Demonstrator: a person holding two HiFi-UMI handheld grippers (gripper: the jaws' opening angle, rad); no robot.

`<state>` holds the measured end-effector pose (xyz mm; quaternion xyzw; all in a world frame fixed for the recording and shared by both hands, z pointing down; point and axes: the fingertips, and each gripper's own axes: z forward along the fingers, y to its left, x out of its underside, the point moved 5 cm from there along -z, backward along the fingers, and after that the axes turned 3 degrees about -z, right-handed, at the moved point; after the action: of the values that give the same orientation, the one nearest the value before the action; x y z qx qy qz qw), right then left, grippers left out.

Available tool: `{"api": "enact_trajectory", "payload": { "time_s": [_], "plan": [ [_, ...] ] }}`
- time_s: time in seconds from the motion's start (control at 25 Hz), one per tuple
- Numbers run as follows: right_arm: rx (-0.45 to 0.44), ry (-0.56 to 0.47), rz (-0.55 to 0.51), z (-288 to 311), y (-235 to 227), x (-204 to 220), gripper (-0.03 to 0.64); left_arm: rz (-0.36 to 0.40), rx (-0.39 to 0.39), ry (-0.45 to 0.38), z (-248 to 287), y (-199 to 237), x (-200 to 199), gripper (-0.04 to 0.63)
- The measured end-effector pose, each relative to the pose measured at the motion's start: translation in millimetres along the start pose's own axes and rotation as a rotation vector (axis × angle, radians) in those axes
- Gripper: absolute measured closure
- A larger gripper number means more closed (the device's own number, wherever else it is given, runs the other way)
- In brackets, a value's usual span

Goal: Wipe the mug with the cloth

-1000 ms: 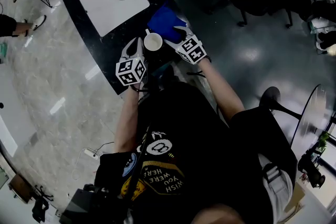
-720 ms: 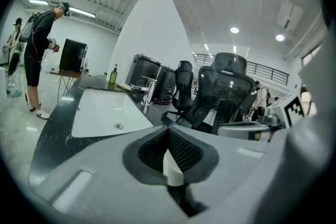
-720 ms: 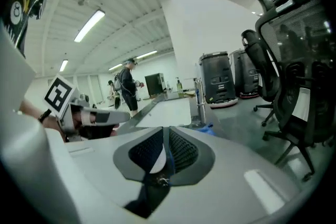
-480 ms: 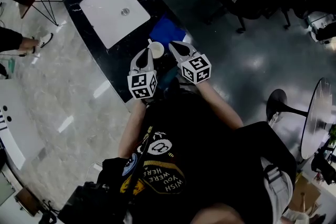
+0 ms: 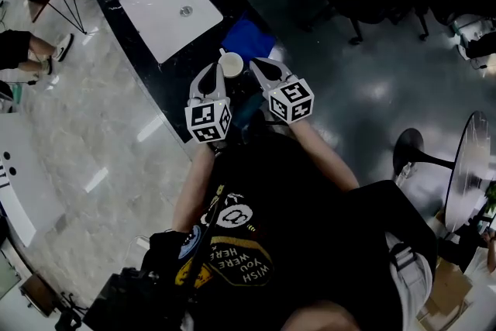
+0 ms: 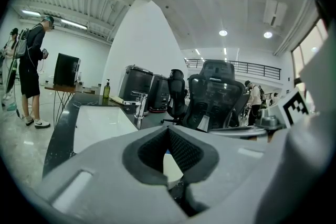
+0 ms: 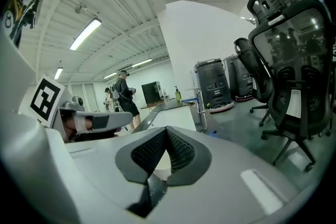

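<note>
From the head view we see the small white mug point(image 5: 230, 64) standing on the black stone counter point(image 5: 167, 89), between the tips of our left gripper point(image 5: 211, 74) and right gripper point(image 5: 259, 63). The blue cloth point(image 5: 248, 39) lies just beyond it, untouched. Only the gripper views show the jaws: both pairs are pressed together on nothing, with the mug just past each tip.

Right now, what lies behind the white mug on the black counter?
A blue cloth lies flat on the counter just beyond the mug, to its right. The mug covers the cloth's near corner, so whether they touch can't be told.
</note>
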<state>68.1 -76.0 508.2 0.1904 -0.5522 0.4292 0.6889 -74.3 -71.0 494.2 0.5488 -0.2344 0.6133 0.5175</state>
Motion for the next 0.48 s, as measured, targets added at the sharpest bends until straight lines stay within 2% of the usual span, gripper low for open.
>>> {"api": "enact_trajectory", "payload": {
  "time_s": [0.48],
  "plan": [
    [-0.023,-0.011,-0.002,6.1,3.8,-3.7,0.615,0.005,-0.004,0.001,0.7,3.6,1.6,0.591]
  ]
}}
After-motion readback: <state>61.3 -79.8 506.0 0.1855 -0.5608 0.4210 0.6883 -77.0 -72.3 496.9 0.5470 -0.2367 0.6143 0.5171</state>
